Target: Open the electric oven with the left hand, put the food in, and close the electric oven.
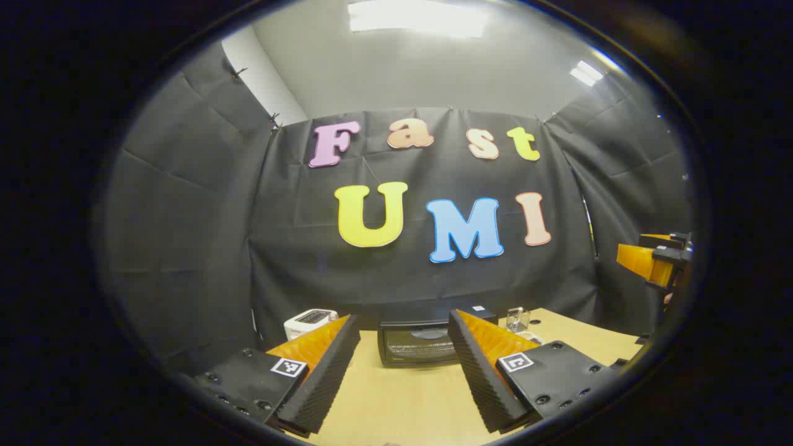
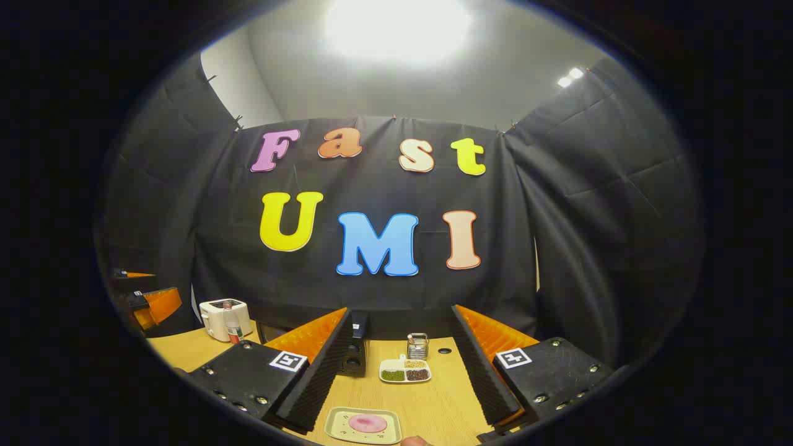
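Left gripper [image 1: 403, 371] jaws are spread wide, nothing held between them; a square black-and-white marker tag is seen on each finger base. The electric oven [image 1: 416, 344] is framed between the fingers, at the far edge of the bench [image 1: 396, 402], its door shut. No brand or writing can be read on it. A white toaster [image 1: 308, 321] is seen at the far left of the bench, a wire holder [image 1: 517, 319] to the oven's right. The other gripper is seen at the right edge of the left gripper view.

Right gripper [image 2: 403, 371] jaws are spread too, empty, with the same marker tags. The food, a pink slice on a plate [image 2: 364, 425], is placed at the near edge of the bench, between the fingers. Beyond it a divided dish [image 2: 405, 370] with green, tan and dark fillings is seen, then the wire holder. The toaster with a small bottle [image 2: 232, 329] in front is at the far left; the bottle label is too small to be read.
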The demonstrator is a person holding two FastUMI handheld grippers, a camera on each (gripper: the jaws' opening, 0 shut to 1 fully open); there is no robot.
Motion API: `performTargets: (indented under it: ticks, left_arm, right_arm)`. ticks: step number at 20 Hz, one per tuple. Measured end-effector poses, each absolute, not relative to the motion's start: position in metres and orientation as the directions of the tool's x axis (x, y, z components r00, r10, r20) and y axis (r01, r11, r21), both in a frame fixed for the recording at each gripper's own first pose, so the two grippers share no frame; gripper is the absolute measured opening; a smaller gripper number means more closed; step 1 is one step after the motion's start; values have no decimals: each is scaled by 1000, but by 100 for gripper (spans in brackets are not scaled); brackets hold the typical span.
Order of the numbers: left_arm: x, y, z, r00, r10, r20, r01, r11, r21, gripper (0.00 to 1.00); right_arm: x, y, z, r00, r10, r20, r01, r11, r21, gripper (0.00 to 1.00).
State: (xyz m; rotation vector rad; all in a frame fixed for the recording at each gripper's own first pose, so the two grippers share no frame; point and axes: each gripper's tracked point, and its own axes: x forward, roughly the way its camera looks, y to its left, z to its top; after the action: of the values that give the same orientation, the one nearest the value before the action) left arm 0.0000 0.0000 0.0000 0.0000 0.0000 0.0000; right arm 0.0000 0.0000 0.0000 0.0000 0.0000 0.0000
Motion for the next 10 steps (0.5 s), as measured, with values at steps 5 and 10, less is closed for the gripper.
performTargets:
  ticks: [5, 10]
  left_arm:
    - [-8, -3, 2, 1000, 7, 5, -7, 1000, 3, 100]
    - [-13, -11, 0, 1000, 20, 0, -20, 1000, -4, 100]
  right_arm:
    - [-5, -6, 0, 1000, 1, 4, -1, 1000, 1, 95]
    - [-10, -12, -4, 1000, 15, -2, -15, 1000, -5, 95]
